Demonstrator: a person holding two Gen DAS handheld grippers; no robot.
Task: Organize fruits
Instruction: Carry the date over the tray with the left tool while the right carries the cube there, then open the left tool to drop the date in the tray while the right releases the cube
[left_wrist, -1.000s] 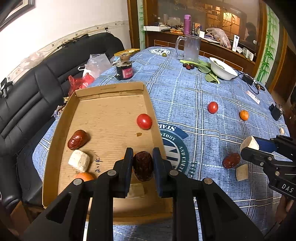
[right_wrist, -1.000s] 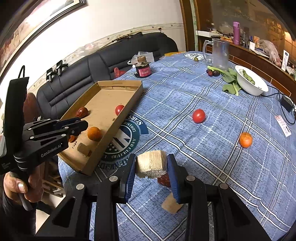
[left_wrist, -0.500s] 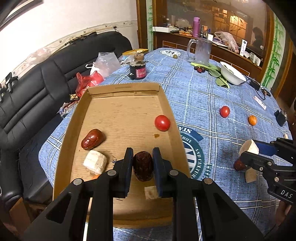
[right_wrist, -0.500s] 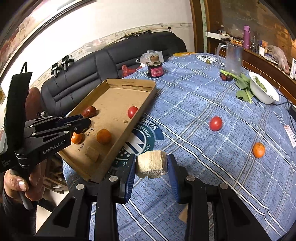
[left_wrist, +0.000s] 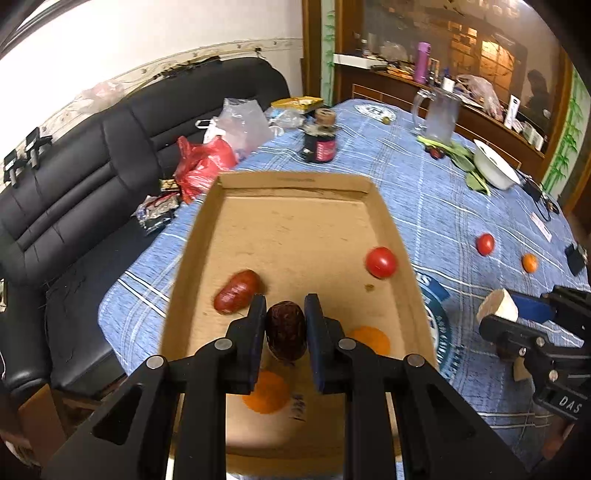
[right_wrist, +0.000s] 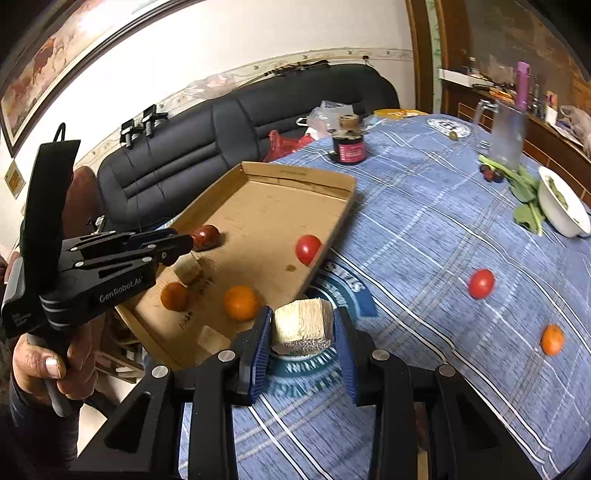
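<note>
**Fruit sorting: both grippers loaded at the cardboard tray**

Grippers in both hands carry a piece each. The left gripper (left_wrist: 285, 319) is clamped on a dark, wrinkled dried date (left_wrist: 285, 330) and hangs over the near part of the cardboard tray (left_wrist: 295, 186). In the tray lie a red date (left_wrist: 237, 291), a red tomato (left_wrist: 381, 262) by the right wall, two oranges (right_wrist: 241, 302) and two pale chunks (right_wrist: 187, 269). The right gripper (right_wrist: 301, 332) is closed on a pale fibrous chunk (right_wrist: 302, 325), over the blue checked tablecloth (right_wrist: 424, 229) just beside the tray's near corner. Another tomato (right_wrist: 481, 283) and a small orange (right_wrist: 552, 339) lie well apart on the cloth.

Risks, as a judgement: the date, let go from a height, could roll and knock the round fruit; the right chunk, released short, would land outside the low wall; the two grippers, working close, could collide.
</note>
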